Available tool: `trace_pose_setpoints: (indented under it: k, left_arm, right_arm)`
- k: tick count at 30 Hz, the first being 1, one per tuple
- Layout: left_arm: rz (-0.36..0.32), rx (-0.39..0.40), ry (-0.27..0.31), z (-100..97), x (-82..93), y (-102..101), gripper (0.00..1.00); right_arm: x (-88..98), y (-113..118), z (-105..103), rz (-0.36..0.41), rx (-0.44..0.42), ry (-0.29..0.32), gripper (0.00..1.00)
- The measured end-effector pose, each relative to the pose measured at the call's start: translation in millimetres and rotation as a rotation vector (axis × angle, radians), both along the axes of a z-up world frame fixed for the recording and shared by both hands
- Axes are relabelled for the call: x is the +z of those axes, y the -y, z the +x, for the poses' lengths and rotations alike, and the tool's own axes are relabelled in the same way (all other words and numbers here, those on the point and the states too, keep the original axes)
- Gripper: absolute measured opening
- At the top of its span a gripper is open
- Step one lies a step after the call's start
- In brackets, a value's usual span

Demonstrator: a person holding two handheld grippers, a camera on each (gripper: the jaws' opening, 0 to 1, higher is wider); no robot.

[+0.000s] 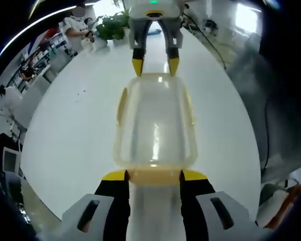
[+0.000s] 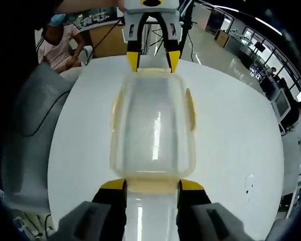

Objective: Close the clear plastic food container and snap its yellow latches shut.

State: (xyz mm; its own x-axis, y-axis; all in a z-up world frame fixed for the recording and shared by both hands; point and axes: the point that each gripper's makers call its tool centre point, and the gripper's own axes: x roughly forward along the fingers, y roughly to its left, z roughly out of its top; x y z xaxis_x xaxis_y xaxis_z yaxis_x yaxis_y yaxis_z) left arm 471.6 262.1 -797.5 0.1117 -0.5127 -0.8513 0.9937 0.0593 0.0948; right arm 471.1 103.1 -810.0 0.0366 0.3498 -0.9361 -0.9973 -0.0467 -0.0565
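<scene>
Clear plastic food container point(image 1: 154, 125), no legible writing

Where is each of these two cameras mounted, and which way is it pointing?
Left gripper view: rides on the left tool, looking along its yellow-tipped jaws at the clear plastic food container on the round white table; the right tool faces it at the far end.
Right gripper view: rides on the right tool, looking the opposite way over the container; the left tool is opposite.
Shared: container, table, both tools at its two ends.
</scene>
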Motion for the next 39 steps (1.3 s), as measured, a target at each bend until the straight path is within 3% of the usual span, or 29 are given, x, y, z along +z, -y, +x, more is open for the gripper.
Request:
trace_pose_setpoints:
  k: [14,39]
  left_arm:
    - [0.017,0.031,0.008,-2.9,10.7,29,0.36]
    - [0.032,0.052,0.02,-8.7,10.6,79,0.36]
  right_arm:
    - [6.0,31,0,0.031,0.021,0.004,0.36]
    - [7.5,82,-5,0.057,0.032,-0.007,0.36]
